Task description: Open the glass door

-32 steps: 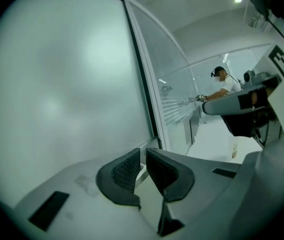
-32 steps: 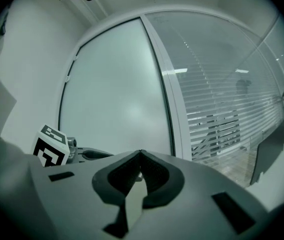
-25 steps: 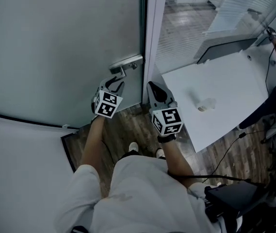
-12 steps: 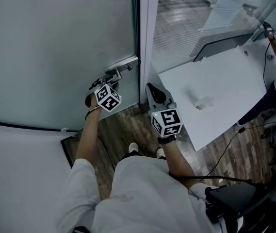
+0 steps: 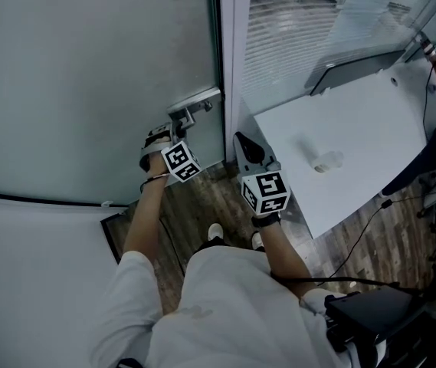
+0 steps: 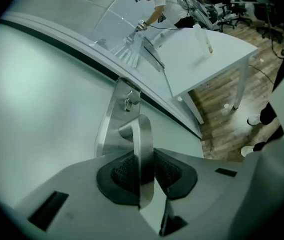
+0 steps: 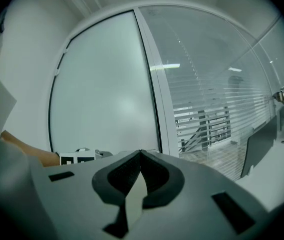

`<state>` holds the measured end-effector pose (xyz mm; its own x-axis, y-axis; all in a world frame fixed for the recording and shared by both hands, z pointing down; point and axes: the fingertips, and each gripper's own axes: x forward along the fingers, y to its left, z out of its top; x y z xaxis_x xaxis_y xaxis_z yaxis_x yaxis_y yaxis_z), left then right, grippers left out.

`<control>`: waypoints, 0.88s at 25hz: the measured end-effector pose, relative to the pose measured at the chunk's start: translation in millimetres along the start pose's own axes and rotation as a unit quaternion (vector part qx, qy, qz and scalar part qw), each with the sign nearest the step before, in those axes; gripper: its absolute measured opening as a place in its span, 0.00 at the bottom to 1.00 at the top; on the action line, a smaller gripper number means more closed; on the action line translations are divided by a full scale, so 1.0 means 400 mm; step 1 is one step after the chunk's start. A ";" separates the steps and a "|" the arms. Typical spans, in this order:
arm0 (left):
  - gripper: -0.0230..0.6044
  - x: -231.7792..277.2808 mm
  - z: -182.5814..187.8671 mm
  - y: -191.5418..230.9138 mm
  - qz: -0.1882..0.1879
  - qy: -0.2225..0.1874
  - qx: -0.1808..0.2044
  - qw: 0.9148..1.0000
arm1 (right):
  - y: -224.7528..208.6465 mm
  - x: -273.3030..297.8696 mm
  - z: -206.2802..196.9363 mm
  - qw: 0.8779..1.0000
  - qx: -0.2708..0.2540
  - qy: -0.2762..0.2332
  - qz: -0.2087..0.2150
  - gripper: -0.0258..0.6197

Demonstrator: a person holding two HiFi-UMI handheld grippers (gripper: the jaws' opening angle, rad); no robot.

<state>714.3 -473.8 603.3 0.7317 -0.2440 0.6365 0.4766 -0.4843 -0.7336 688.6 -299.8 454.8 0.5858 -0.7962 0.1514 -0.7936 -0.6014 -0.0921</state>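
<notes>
The frosted glass door (image 5: 87, 75) fills the left of the head view, with a steel lever handle (image 5: 189, 107) on a lock plate at its right edge. My left gripper (image 5: 165, 139) has rolled onto that lever and its jaws have just been closing. In the left gripper view the lever (image 6: 142, 149) runs between the dark pads (image 6: 166, 170), which press on both its sides. My right gripper (image 5: 250, 149) hangs shut and empty beside the door frame (image 5: 233, 60). Its closed jaws (image 7: 140, 170) face the door (image 7: 107, 94) and the frame.
A slatted glass wall (image 5: 317, 21) stands right of the frame. Behind it is a white table (image 5: 340, 144) with a small clear cup (image 5: 325, 162) and a monitor (image 5: 355, 71). Another person's hand (image 5: 432, 52) reaches in at the far right. Wood floor (image 5: 202, 198) lies underfoot.
My left gripper dropped a little, rolled over and closed on the lever handle. The right gripper has stayed where it was.
</notes>
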 end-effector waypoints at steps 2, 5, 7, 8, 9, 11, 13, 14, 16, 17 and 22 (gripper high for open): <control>0.14 0.001 0.006 0.001 0.001 -0.004 -0.002 1.000 | 0.003 0.004 -0.004 1.000 0.001 0.003 0.004 0.04; 0.14 0.004 0.006 -0.004 0.003 -0.014 -0.007 1.000 | 0.014 0.010 -0.021 1.000 0.002 0.008 0.009 0.04; 0.14 0.007 0.002 -0.005 0.009 -0.016 -0.010 1.000 | 0.018 0.015 -0.032 1.000 0.002 0.011 0.012 0.04; 0.14 0.006 0.000 -0.005 0.011 -0.016 -0.011 1.000 | 0.019 0.015 -0.035 1.000 0.002 0.012 0.013 0.04; 0.14 0.005 -0.001 -0.004 0.013 -0.014 -0.012 1.000 | 0.018 0.012 -0.036 1.000 0.003 0.013 0.014 0.04; 0.14 0.000 0.001 -0.002 0.014 -0.013 -0.012 1.000 | 0.015 0.002 -0.036 1.000 0.003 0.014 0.014 0.04; 0.14 -0.001 0.003 0.000 0.014 -0.015 -0.014 1.000 | 0.008 -0.008 -0.035 1.000 0.002 0.013 0.012 0.04; 0.14 0.002 0.002 -0.001 0.013 -0.017 -0.019 1.000 | 0.004 -0.012 -0.034 1.000 0.000 0.013 0.010 0.04; 0.14 0.012 -0.001 -0.007 0.010 -0.023 -0.041 0.999 | -0.008 -0.022 -0.031 1.000 -0.004 0.012 0.007 0.04; 0.14 0.018 -0.004 -0.011 0.013 -0.024 -0.049 0.998 | -0.016 -0.029 -0.030 1.000 -0.005 0.011 0.004 0.04; 0.13 0.047 -0.011 -0.014 0.041 -0.015 -0.049 0.998 | -0.077 -0.056 -0.048 1.000 -0.005 0.011 -0.016 0.04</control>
<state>723.2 -479.5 620.6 0.7808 -0.2620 0.5671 0.3659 -0.5440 -0.7551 696.8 -262.0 473.2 0.6073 -0.7750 0.1749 -0.7763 -0.6256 -0.0768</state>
